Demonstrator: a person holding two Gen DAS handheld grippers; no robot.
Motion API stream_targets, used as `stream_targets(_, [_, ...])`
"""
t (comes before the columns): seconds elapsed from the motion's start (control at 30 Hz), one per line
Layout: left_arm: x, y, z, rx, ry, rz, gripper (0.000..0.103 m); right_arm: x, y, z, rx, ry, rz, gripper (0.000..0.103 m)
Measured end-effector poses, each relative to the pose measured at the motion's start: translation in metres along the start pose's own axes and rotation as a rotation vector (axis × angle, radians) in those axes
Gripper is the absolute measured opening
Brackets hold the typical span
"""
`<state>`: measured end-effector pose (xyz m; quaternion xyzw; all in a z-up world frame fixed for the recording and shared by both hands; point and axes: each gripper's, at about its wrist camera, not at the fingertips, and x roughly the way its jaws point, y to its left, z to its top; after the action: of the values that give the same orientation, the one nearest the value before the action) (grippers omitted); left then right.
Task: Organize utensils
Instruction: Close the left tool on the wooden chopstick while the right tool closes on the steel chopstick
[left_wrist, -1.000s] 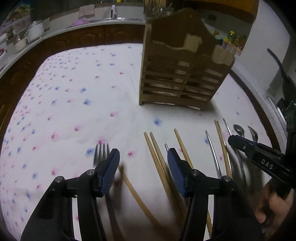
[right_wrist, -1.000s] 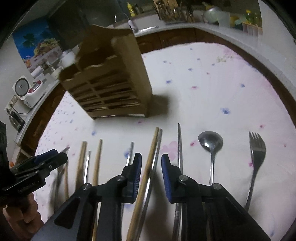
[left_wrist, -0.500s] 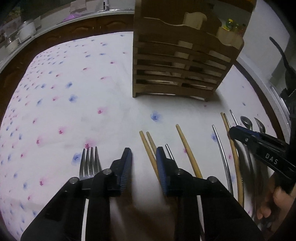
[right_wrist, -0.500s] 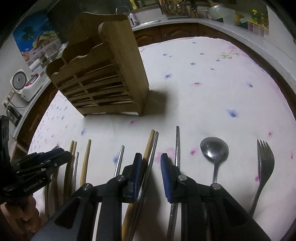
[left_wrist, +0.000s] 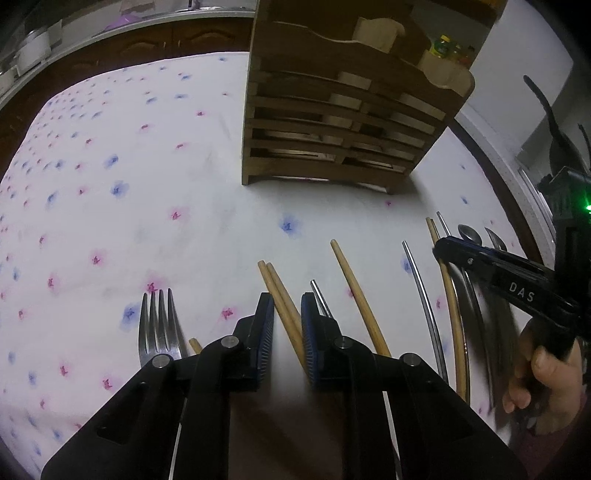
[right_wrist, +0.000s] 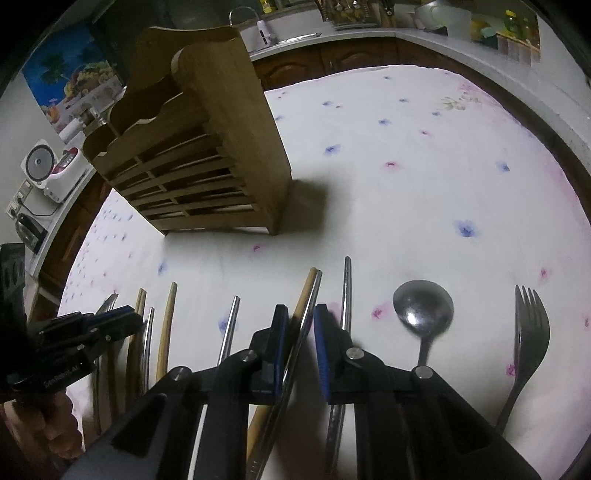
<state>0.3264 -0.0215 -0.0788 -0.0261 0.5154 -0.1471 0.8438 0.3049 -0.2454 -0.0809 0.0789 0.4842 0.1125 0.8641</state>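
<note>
Left hand-held gripper (left_wrist: 287, 325) has just narrowed around paired wooden chopsticks (left_wrist: 279, 295).

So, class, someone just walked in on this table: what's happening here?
A person holds a gripper in each hand over utensils laid in a row on a flowered cloth. The left gripper has just been closing around a pair of wooden chopsticks. The right gripper has been closing around a wooden chopstick and a metal one. The wooden holder stands beyond, with no utensils visible in it.
</note>
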Motion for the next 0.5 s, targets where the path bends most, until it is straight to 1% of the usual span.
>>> stream_targets(0.07, [0.002, -0.005, 0.001, 0.011, 0.0, 0.009, 0.015, 0.003, 0.003, 0.004, -0.018, 0.001, -0.012, 0.013])
stream_targets(0.2, [0.001, -0.002, 0.0, 0.002, -0.003, -0.013, 0.014, 0.004, 0.002, 0.005, -0.016, -0.009, 0.006, 0.013])
stream_targets(0.27, [-0.001, 0.003, -0.001, -0.009, -0.007, -0.032, 0.01, 0.0, -0.003, 0.003, 0.007, -0.022, 0.028, 0.008])
stream_targets(0.3, [-0.004, 0.005, -0.002, -0.014, -0.009, -0.033, 0.009, -0.003, -0.004, 0.001, 0.017, -0.029, 0.038, 0.002])
stream_targets(0.33, [-0.007, 0.006, -0.003, -0.019, -0.012, -0.035, 0.006, -0.005, -0.005, 0.0, 0.024, -0.034, 0.047, 0.0])
stream_targets(0.4, [-0.012, 0.009, -0.006, -0.022, -0.021, -0.04, 0.006, -0.011, -0.006, -0.003, 0.025, -0.044, 0.062, 0.0])
stream_targets(0.5, [-0.009, 0.003, -0.009, -0.005, -0.009, -0.01, 0.005, -0.012, -0.003, -0.004, 0.014, -0.037, 0.057, 0.0])
